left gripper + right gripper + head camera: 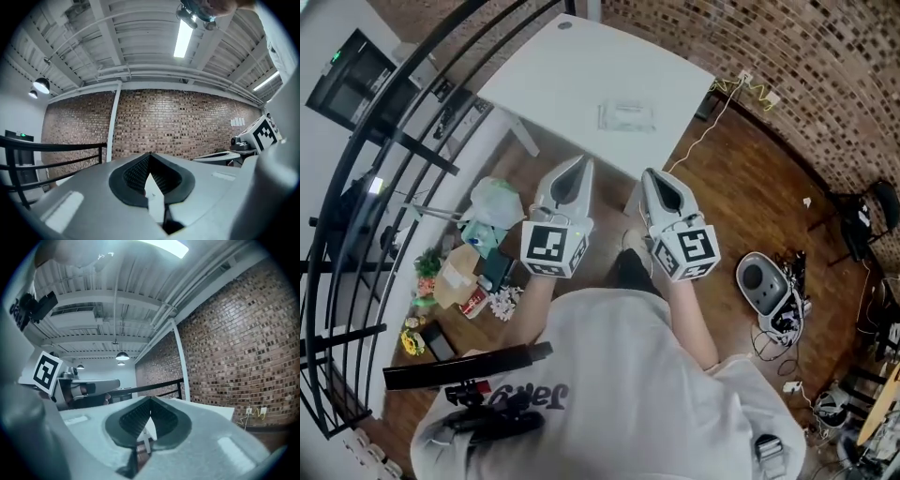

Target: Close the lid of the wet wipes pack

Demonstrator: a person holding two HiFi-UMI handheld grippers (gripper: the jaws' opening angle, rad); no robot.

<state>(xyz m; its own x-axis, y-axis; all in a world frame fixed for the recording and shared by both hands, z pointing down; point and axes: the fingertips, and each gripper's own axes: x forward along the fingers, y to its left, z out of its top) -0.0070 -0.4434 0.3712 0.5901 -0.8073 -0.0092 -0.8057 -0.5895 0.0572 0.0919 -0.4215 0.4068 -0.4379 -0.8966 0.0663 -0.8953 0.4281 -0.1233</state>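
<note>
Closest is the person's white shirt (619, 375), and just past it the left tongs (581, 164) and right tongs (649, 178) are both shut tight on nothing, side by side. Bags and boxes (473, 262) lie on the floor (722, 178) at the left, a grey machine (761, 281) at the right. The wet wipes pack (626, 116) lies flat on the white tabletop (572, 75), well ahead of the tongs, too small to show its lid.

I see the wet wipes pack (626, 116) lying flat on the white table (553, 75), pale and rectangular, toward its right side; lid state too small to tell.
</note>
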